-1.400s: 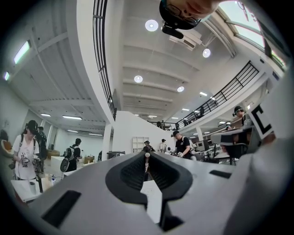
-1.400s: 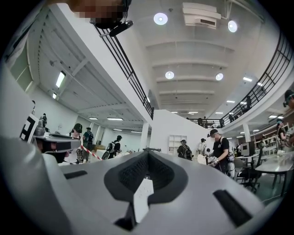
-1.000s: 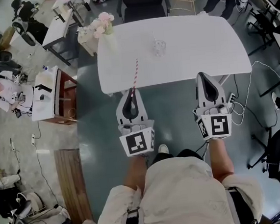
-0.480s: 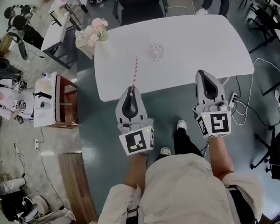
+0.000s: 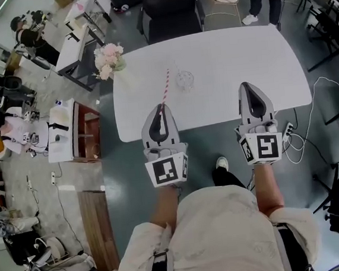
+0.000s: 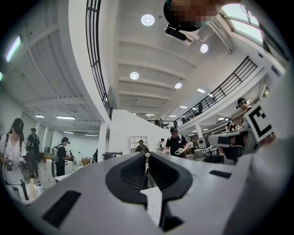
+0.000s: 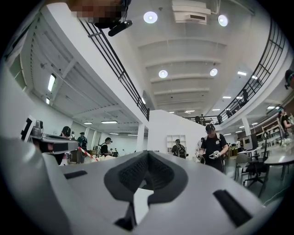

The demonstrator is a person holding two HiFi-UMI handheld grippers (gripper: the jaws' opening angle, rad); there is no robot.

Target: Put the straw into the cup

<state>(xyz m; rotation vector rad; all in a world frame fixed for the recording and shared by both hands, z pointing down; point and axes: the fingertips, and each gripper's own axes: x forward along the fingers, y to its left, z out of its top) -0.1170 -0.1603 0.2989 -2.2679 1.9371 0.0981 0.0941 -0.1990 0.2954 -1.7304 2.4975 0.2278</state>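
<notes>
Here, one straw point(image 5: 164, 89), one cup point(image 5: 184, 80)

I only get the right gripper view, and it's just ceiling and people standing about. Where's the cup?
Observer: In the head view the cup stands on a white table, ahead of both grippers.
Operator: Is the straw in it yet?
Observer: Not yet. The left gripper is shut on the striped straw, and the straw's far end shows just left of the cup, outside it.
</notes>
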